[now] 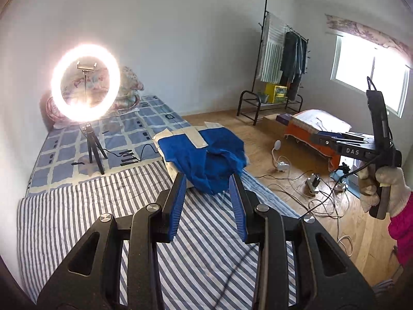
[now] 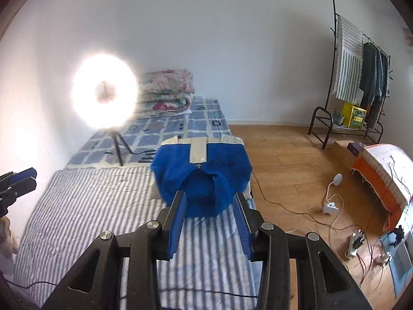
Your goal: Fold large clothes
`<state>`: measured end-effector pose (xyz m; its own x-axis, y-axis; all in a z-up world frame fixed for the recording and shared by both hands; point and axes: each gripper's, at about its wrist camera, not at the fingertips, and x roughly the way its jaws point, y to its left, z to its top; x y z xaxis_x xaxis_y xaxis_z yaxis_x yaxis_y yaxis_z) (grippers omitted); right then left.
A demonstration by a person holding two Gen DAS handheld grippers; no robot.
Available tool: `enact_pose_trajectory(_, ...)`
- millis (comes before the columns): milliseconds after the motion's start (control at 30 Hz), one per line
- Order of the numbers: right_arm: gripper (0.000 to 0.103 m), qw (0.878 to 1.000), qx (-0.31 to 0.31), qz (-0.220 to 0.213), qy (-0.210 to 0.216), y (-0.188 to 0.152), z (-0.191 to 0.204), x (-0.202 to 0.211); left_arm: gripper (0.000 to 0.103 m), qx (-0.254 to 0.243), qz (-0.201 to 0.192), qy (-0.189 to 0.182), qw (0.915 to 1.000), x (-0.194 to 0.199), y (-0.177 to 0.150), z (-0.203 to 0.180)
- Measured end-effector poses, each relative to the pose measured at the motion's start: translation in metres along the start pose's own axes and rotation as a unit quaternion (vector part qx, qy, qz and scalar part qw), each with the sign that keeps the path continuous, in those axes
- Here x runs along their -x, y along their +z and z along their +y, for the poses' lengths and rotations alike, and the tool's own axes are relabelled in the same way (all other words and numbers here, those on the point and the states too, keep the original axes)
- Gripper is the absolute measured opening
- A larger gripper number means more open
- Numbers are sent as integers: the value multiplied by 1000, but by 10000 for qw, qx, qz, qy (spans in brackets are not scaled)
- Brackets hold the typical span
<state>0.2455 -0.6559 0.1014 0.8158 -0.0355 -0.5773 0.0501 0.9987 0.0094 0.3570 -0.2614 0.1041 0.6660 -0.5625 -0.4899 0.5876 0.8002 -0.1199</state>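
One striped mattress [image 1: 108,206] fills the near part of both views, and everything else sits in relation to it: the blue-checked sheet [image 1: 124,131] runs on beyond its far end, with the lit ring light [image 1: 85,85] standing there on a tripod. The blue garment [image 1: 206,160], with pale collar and placket, lies bunched at the mattress's far right edge beside the wooden floor [image 2: 289,155]. Above the mattress the left gripper [image 1: 209,180] and right gripper [image 2: 210,201] both hover with fingers apart, holding nothing.

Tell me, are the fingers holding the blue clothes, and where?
Nothing is held. The left gripper and the right gripper are both open, and the blue garment lies bunched on the striped bed beyond the fingers.
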Motion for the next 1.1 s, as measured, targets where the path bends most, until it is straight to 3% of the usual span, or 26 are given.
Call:
enact_pose_trajectory(367, 46, 9993, 18, -340, 185, -72, 62, 91, 37, -192, -135, 59, 9997, 88, -54, -42)
enact_pose_trajectory(700, 56, 9989, -182, -379, 205, -130, 89, 91, 67, -139, -109, 222, 9996, 104, -101, -52)
enact_pose_trajectory(800, 58, 9993, -60, -352, 89, -138, 95, 87, 71, -115, -63, 296, 9995, 101, -110, -50)
enact_pose_trajectory(1033, 86, 9987, 67, -500, -120, -149, 102, 80, 88, -99, -13, 521, 9986, 94, -122, -41)
enact_pose_trajectory(1100, 88, 9986, 84, -489, -180, -152, 104, 77, 92, -85, -13, 600, 9982, 91, -123, -39)
